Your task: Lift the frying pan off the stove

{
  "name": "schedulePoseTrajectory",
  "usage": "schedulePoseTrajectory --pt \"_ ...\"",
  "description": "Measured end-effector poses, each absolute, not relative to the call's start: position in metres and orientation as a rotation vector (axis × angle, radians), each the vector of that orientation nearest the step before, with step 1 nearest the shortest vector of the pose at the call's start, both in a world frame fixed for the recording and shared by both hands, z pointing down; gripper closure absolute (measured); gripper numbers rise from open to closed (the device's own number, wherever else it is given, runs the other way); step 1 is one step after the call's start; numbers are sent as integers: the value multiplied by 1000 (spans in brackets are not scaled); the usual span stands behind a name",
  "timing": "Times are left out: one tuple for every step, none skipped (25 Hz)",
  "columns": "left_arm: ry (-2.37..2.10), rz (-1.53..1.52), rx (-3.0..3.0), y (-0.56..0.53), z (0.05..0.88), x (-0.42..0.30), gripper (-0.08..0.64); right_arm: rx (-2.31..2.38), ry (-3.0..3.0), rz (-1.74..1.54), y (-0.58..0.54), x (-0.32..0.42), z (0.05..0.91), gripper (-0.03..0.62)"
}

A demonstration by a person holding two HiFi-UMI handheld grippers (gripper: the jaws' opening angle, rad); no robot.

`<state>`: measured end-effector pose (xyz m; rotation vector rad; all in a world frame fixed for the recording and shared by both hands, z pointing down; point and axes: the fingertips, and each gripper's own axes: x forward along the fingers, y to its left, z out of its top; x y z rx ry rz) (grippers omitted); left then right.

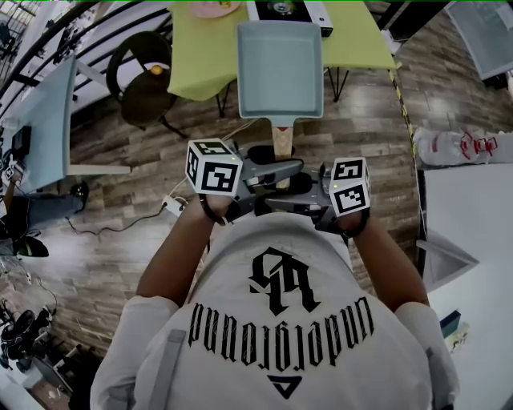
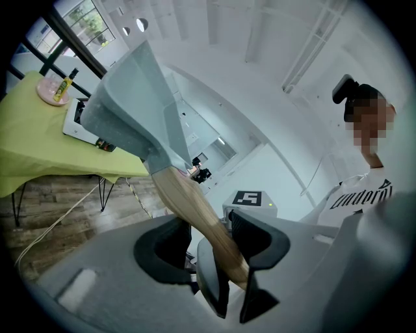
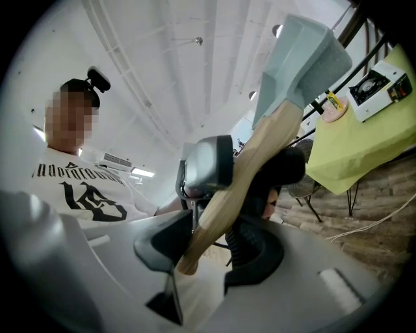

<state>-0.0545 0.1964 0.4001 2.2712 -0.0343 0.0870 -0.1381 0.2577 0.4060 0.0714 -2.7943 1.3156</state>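
A pale grey rectangular frying pan (image 1: 280, 68) with a wooden handle (image 1: 282, 140) hangs in the air in front of the yellow table (image 1: 353, 40), apart from the stove (image 1: 288, 12) at the table's far edge. My left gripper (image 1: 272, 172) and right gripper (image 1: 292, 196) face each other, both shut on the handle. In the left gripper view the handle (image 2: 195, 208) runs between the jaws of the left gripper (image 2: 211, 244) up to the tilted pan (image 2: 133, 104). The right gripper (image 3: 208, 240) clamps the handle (image 3: 240, 188) near its end, below the pan (image 3: 302, 58).
A pink plate (image 1: 215, 8) lies on the yellow table beside the stove. A black chair (image 1: 144, 80) stands at the left, a grey table (image 1: 48, 120) further left, a white table (image 1: 473, 224) at the right. A cable with a power strip (image 1: 172, 207) lies on the wooden floor.
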Motion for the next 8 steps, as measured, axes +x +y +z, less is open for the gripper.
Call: schedulePoseTrajectory --pt "-35 87 2272 196 400 -55 353 70 -2794 1315 257 -138 406 433" --pt "-36 88 2272 196 400 -54 353 69 -2794 1315 258 -138 406 433" --pt "-36 87 2272 196 400 -54 353 68 -2794 1316 258 -138 406 433" --pt "-37 86 2272 196 400 -53 353 67 -2794 1317 258 -137 406 433" --pt "-38 84 2271 196 400 -52 353 68 -2793 1319 258 -136 406 433" --pt "-39 82 2270 196 400 -51 353 69 -2792 1319 257 -135 406 433" --pt "-40 81 2270 195 400 -50 353 70 -2791 1319 257 -134 406 433" --pt "-40 79 2270 195 400 -49 353 70 -2790 1319 256 -133 406 433"
